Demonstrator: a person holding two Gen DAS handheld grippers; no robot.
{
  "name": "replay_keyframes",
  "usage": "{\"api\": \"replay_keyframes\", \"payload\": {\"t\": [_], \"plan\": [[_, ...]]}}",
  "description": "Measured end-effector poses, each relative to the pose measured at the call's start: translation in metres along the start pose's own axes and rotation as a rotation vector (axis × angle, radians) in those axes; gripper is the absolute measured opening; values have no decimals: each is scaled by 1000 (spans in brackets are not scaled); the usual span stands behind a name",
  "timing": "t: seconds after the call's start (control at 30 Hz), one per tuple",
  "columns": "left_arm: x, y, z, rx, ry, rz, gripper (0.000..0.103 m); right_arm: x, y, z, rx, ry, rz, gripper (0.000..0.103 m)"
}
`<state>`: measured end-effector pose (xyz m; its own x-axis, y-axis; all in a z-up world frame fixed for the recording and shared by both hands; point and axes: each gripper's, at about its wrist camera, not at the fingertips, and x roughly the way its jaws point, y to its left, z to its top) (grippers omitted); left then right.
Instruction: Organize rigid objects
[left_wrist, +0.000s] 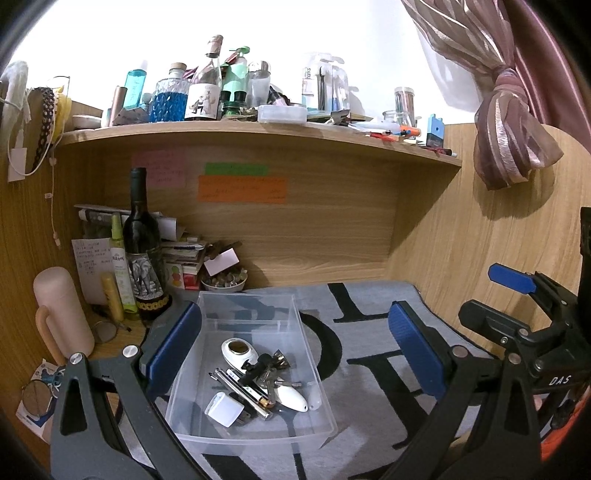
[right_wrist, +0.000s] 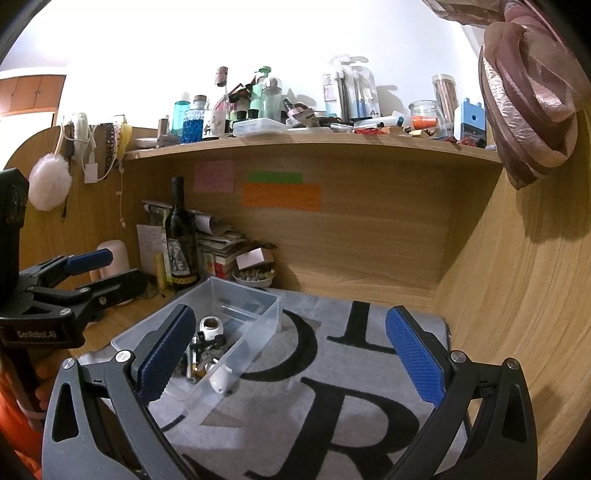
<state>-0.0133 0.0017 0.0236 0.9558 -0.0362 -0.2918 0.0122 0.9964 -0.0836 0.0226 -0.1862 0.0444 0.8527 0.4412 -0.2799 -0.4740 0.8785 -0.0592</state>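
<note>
A clear plastic bin (left_wrist: 317, 384) rests on a grey mat with black letters (left_wrist: 369, 332). Inside lie a white oval case (left_wrist: 239, 352), keys with a black tool (left_wrist: 271, 373), metal pens (left_wrist: 240, 393), a white charger plug (left_wrist: 224, 409) and a white oval piece (left_wrist: 291, 397). My left gripper (left_wrist: 295, 347) hangs open above the bin, nothing between its blue pads. In the right wrist view the same bin (right_wrist: 258, 325) sits left of centre. My right gripper (right_wrist: 291, 354) is open over the mat beside it. Each gripper shows at the edge of the other's view.
A dark wine bottle (left_wrist: 142, 251), a yellow tube (left_wrist: 112, 295), a pink mug (left_wrist: 62, 310), stacked papers and a small bowl (left_wrist: 223, 283) crowd the back left corner. Bottles and jars fill the wooden shelf (left_wrist: 258, 129) above. A tied curtain (left_wrist: 513, 122) hangs at right.
</note>
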Motion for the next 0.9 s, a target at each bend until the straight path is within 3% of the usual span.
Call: {"api": "replay_keyframes", "payload": {"t": [0.9], "plan": [[6,2,0,2,7,-5,103,3,-1,0,4,3,-2,103]]}}
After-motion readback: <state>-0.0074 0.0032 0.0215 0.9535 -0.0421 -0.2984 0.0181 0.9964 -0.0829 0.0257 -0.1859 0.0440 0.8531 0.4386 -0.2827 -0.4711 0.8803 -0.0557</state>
